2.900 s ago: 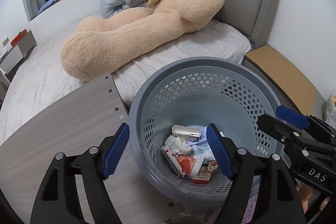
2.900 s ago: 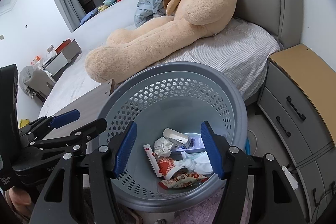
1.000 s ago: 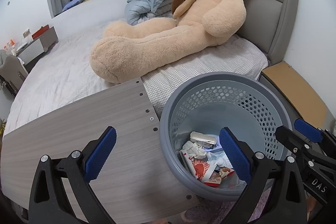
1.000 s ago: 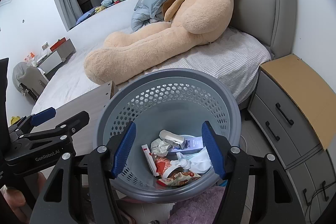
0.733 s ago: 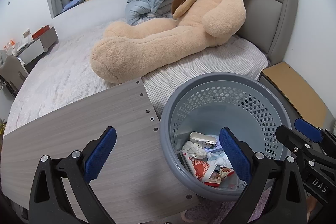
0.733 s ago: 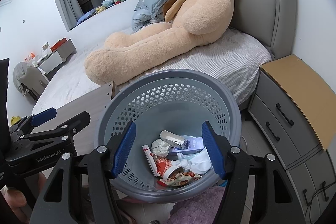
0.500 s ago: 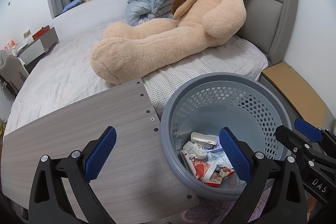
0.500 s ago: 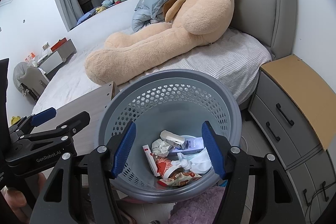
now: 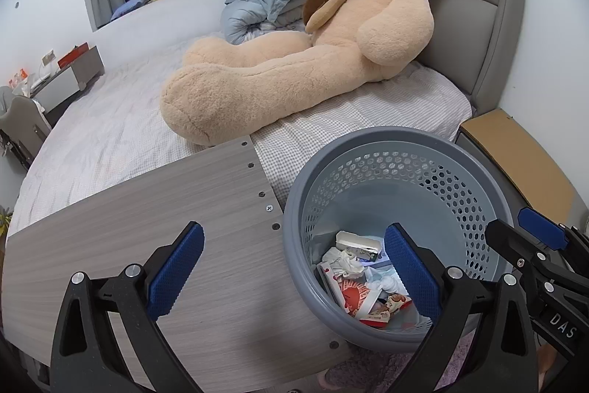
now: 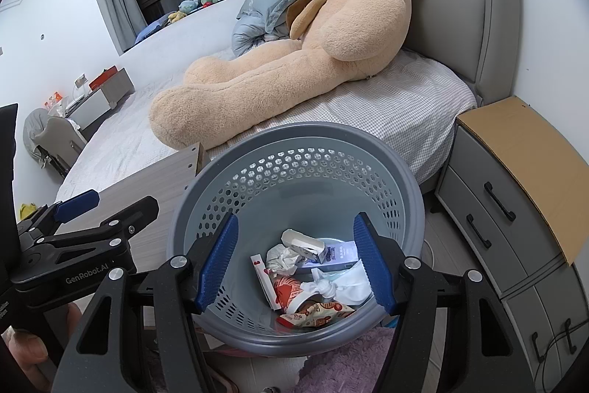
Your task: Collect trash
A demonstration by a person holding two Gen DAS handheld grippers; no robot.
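Observation:
A grey perforated waste basket (image 9: 397, 150) stands on the floor beside a wooden tabletop (image 9: 154, 209); it also shows in the right wrist view (image 10: 294, 135). Trash (image 9: 362, 275) lies at its bottom: crumpled tissue, small boxes and red snack wrappers (image 10: 313, 271). My left gripper (image 9: 294, 271) is open and empty, one finger over the tabletop, the other over the basket. My right gripper (image 10: 294, 260) is open and empty above the basket's mouth.
A bed (image 9: 110, 131) with a large tan teddy bear (image 9: 313, 54) lies behind the basket. A grey nightstand (image 10: 515, 179) with a brown top stands at the right. A purple fuzzy rug (image 10: 349, 360) lies below the basket.
Since 2.9 s ago my left gripper has drawn back and to the left, with its jaws wider apart. Over the last second nothing has visibly moved.

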